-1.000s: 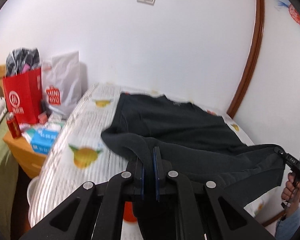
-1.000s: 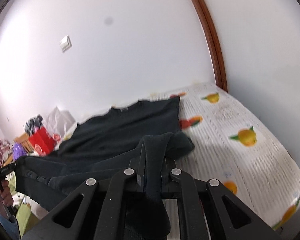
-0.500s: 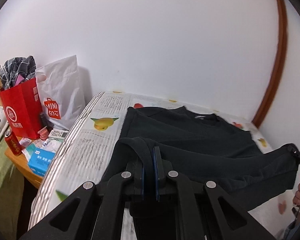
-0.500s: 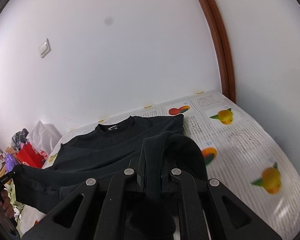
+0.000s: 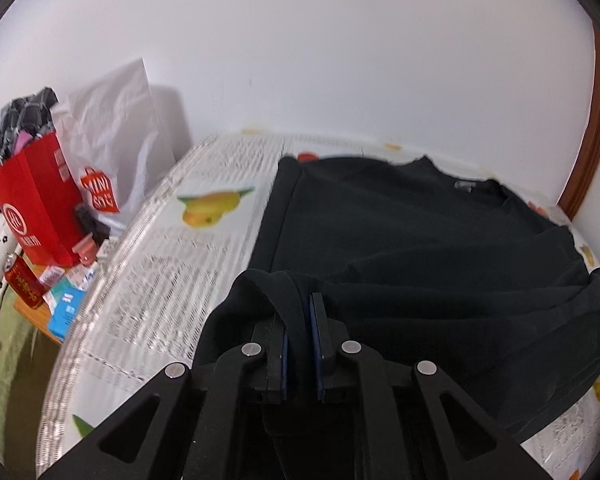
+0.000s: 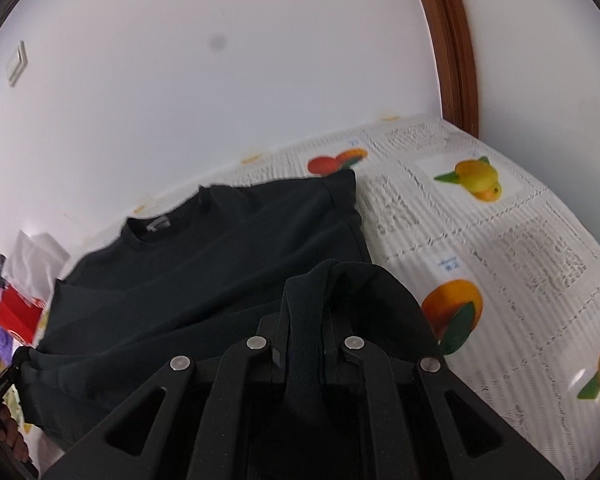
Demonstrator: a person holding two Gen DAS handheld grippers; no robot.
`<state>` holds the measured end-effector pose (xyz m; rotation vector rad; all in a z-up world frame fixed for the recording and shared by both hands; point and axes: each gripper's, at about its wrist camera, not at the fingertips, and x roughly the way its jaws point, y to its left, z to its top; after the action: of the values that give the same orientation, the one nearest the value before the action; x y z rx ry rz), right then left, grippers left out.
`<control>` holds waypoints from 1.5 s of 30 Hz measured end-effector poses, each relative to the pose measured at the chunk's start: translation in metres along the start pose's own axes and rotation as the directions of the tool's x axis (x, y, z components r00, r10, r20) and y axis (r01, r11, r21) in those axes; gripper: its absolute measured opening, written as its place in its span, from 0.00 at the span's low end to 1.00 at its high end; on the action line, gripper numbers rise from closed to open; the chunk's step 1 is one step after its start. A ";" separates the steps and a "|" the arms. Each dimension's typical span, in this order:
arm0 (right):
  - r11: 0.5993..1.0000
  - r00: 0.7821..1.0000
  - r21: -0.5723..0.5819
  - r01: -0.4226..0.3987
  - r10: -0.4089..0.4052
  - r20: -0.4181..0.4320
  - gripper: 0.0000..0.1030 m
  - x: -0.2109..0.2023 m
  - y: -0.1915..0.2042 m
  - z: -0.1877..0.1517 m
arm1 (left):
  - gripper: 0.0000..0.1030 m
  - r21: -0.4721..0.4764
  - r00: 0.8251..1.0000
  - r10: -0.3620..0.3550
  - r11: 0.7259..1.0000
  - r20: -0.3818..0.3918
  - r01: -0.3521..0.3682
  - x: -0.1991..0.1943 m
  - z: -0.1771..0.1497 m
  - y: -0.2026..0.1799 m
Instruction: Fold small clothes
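Sweater (image 5: 420,240), soft dark knit, ribbed hem pinched by left gripper (image 5: 300,320) and right gripper (image 6: 304,328)

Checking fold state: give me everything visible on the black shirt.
The black shirt is a dark, soft knit with a round ribbed collar and a small neck label. Its upper part lies flat on the fruit-print tablecloth, collar toward the wall. The near edge is lifted: left gripper and right gripper each pinch a corner, fabric stretched between them.
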<state>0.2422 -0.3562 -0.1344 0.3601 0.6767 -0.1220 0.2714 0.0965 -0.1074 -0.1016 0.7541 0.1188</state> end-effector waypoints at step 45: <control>0.990 0.995 -0.101 0.099 -0.100 -0.008 0.15 0.011 0.009 -0.009 | 0.33 0.011 0.999 0.038 0.999 0.001 -0.038 0.008 -0.004 0.000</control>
<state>0.2471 -0.3440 -0.1451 0.2306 0.7110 -0.1802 0.2747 0.0966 -0.1159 -0.0764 0.7562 0.1506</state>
